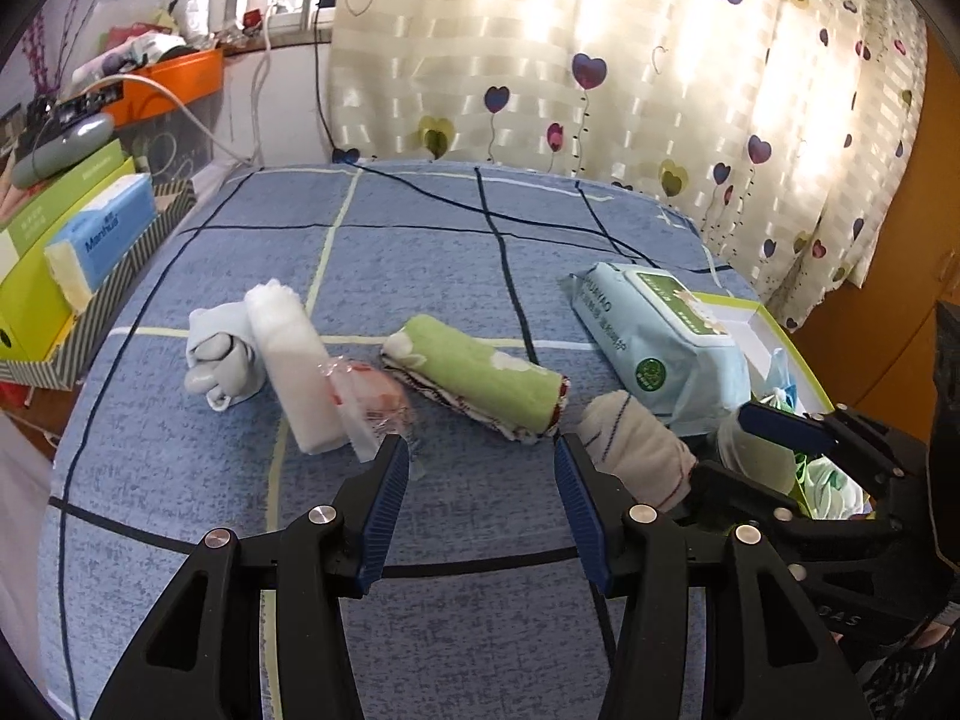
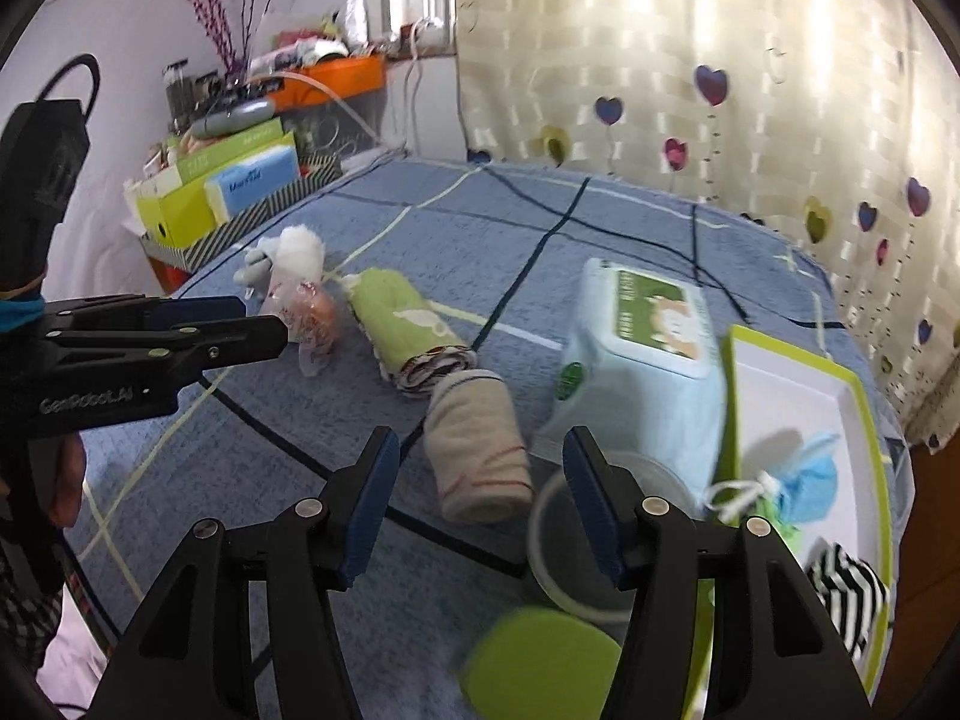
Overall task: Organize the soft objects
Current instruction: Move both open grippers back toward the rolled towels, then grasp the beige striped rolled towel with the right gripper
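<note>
On the blue checked bed lie a grey sock bundle (image 1: pixel 219 360), a white rolled towel (image 1: pixel 294 366), a clear bag with something red (image 1: pixel 372 402), a green rolled towel (image 1: pixel 480 378), a beige striped roll (image 1: pixel 636 450) and a wet-wipes pack (image 1: pixel 654 342). My left gripper (image 1: pixel 480 480) is open and empty, above the bed in front of the green roll. My right gripper (image 2: pixel 480 480) is open and empty, with the beige roll (image 2: pixel 480 450) just ahead between its jaws. A white box with a green rim (image 2: pixel 864 414) holds a blue pouch (image 2: pixel 804 486) and a striped sock (image 2: pixel 846 594).
A clear cup (image 2: pixel 576 546) and a green round lid (image 2: pixel 540 666) lie near the right gripper. Green boxes and a blue tissue pack (image 1: pixel 102 240) stand left of the bed. A heart-print curtain (image 1: pixel 600 60) hangs behind. A black cable (image 1: pixel 480 198) crosses the far bed.
</note>
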The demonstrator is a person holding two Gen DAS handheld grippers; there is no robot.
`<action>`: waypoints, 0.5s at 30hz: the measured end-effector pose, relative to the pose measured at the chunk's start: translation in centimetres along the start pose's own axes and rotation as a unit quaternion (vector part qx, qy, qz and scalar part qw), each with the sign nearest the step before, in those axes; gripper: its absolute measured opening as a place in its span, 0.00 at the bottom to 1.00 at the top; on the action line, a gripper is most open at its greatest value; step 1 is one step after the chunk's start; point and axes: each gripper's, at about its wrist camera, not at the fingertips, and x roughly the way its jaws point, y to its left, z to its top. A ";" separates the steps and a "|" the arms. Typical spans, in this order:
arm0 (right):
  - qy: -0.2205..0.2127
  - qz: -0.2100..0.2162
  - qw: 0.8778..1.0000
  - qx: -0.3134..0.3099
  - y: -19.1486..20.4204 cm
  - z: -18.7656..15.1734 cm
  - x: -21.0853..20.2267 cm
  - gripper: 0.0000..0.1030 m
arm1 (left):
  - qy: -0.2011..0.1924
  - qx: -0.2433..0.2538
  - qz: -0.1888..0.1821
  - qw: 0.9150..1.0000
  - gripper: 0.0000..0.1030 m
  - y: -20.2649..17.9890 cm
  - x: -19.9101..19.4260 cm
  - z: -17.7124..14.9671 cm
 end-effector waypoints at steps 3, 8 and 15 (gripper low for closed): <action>0.015 -0.001 1.000 -0.015 0.5 0.7 1.3 0.56 | 0.002 -0.003 0.002 1.000 0.48 0.4 0.3 0.0; 0.037 -0.012 0.998 -0.044 1.4 1.6 3.1 0.56 | 0.004 -0.006 0.003 1.000 0.48 1.0 0.6 0.1; 0.086 -0.056 0.989 -0.105 2.4 1.9 5.8 0.56 | 0.005 -0.012 0.004 1.000 0.48 1.9 0.7 0.2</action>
